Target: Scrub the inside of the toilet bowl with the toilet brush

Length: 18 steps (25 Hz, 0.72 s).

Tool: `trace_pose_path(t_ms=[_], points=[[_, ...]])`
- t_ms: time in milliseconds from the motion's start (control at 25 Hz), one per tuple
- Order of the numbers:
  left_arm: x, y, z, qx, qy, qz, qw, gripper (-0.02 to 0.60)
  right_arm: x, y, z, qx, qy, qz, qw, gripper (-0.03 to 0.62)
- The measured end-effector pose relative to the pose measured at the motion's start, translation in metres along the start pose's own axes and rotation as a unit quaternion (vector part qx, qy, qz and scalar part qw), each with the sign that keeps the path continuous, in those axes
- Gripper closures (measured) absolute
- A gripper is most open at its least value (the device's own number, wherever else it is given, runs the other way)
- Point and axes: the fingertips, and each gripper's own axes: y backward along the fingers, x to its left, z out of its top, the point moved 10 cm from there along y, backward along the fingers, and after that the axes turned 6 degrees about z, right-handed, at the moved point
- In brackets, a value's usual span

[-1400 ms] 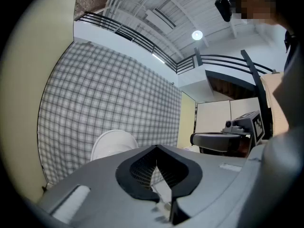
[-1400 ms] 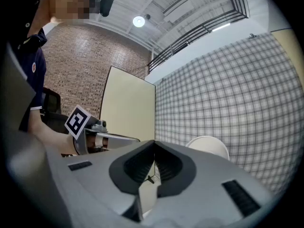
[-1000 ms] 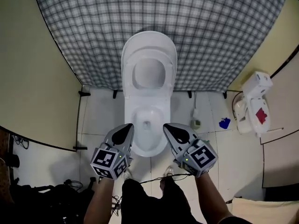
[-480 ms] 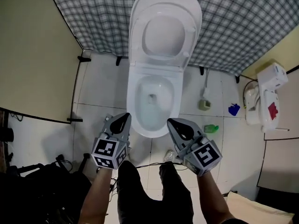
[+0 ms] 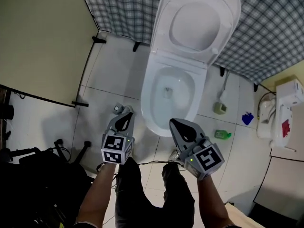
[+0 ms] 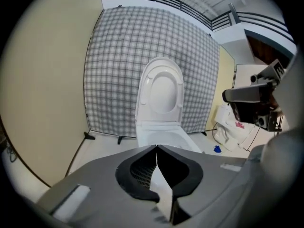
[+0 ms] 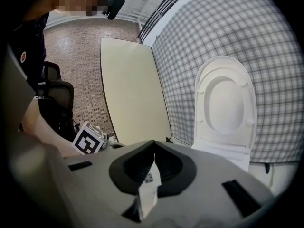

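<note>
The toilet (image 5: pixel 156 113) was seen on the white tiled floor (image 5: pixel 114 75), its bowl open and its lid (image 5: pixel 199 23) raised against a checked cloth (image 5: pixel 128 4) on the far side. The brush (image 5: pixel 219 107) was stood in its holder on the floor just right of the toilet, its thin handle leaned toward the far wall, well apart from both grippers. A green bottle (image 5: pixel 222 134) was laid on the tiles near the holder, and a small blue thing (image 5: pixel 247 118) was seen further right, beside a white unit (image 5: pixel 280 113). The left gripper (image 5: pixel 125 118) was held near the toilet's near left edge, with its jaws brought together tip to tip and nothing gripped between them. The right gripper (image 5: pixel 176 124) was held at the bowl's near right edge, its jaws likewise closed on nothing. A beige panel (image 5: pixel 42 37) was set at the left, and black gear (image 5: pixel 42 175) was piled on the floor at the near left.
</note>
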Motion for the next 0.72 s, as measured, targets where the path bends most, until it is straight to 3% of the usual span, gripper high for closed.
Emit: trace_pose_path(t_ms=[280, 560, 720], points=[[0.053, -0.043, -0.05, 0.047, -0.009, 0.06, 0.997, 0.568, -0.005, -0.044, -0.019, 0.002, -0.008, 0.029, 1.0, 0.594], [0.101, -0.096, -0.103, 0.126, -0.03, 0.056, 0.9899, 0.409, -0.006, -0.08, -0.047, 0.007, -0.032, 0.051, 0.998, 0.594], [0.115, -0.123, -0.128, 0.187, -0.06, 0.04, 0.9797, 0.308, -0.009, -0.086, -0.063, 0.014, -0.052, 0.05, 0.997, 0.594]])
